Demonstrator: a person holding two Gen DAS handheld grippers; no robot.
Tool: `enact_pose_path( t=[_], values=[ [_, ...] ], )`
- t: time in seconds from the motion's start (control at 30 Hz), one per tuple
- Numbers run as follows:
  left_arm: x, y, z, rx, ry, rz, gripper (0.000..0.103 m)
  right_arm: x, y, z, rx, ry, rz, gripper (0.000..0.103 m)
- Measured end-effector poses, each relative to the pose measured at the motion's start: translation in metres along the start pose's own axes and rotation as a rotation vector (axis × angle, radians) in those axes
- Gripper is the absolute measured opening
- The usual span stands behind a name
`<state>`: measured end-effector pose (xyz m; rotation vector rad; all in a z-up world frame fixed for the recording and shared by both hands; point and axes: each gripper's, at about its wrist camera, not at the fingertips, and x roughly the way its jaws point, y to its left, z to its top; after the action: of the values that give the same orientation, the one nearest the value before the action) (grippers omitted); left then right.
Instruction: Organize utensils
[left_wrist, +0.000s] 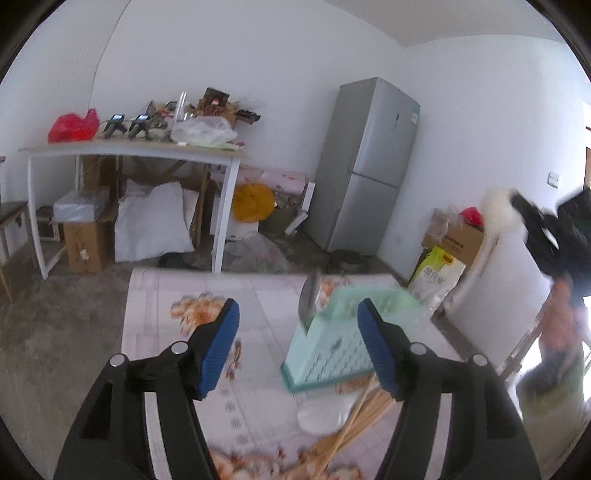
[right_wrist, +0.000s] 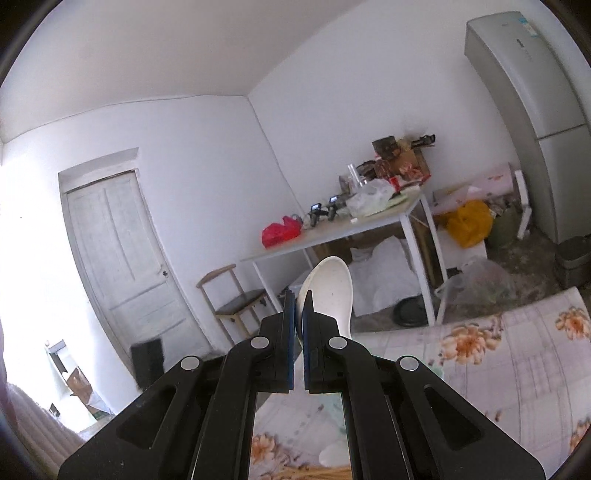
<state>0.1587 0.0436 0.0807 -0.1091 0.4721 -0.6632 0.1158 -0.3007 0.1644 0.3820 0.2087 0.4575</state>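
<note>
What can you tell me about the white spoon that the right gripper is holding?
The white spoon looks like glossy ceramic or plastic, with a deep oval bowl bearing a few dark specks. The right gripper is shut on its handle, so the bowl stands up above the fingertips, lifted off the flowered tablecloth. Most of the handle is hidden.

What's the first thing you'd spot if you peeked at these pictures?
Probably the white spoon, pinched in the shut right gripper and sticking up in the air. Next, the mint green basket on the flowery tablecloth, with a metal utensil poking out, seen between the fingers of the open left gripper. Chopsticks lie beside it.
</note>
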Motion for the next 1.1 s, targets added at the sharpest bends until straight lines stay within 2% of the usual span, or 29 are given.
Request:
enact_pose_path(
  t=[0.23,0.4,0.6,0.73,0.8,0.87,1.0,1.1],
  values=[
    [-0.017,0.011,-0.049,-0.046,0.076,0.03,0.067,0.04,-0.008,-0.006,-0.058,0.037,-0.018,0.002],
    [-0.016,0.016,-0.081,-0.118,0.14,0.01,0.067,0.068,-0.024,-0.029,-0.088,0.097,-0.065,0.002],
    [-0.011,0.012,-0.096,-0.139,0.168,-0.003,0.067,0.081,-0.058,-0.066,-0.012,0.216,-0.129,0.003],
    [-0.006,0.009,-0.098,-0.132,0.185,-0.01,0.067,0.066,-0.062,-0.075,0.022,0.233,-0.154,0.01],
    [-0.003,0.006,-0.099,-0.123,0.192,-0.011,0.067,0.055,-0.058,-0.074,0.027,0.218,-0.167,0.028],
    [-0.002,0.004,-0.099,-0.115,0.194,-0.008,0.067,0.043,-0.053,-0.072,0.03,0.185,-0.179,0.038],
    [0.001,-0.003,-0.101,-0.098,0.193,0.004,0.067,0.019,-0.048,-0.069,0.053,0.134,-0.198,0.04],
    [0.005,-0.009,-0.104,-0.075,0.207,0.036,0.067,0.006,-0.044,-0.077,0.068,0.138,-0.244,0.041]
  ],
)
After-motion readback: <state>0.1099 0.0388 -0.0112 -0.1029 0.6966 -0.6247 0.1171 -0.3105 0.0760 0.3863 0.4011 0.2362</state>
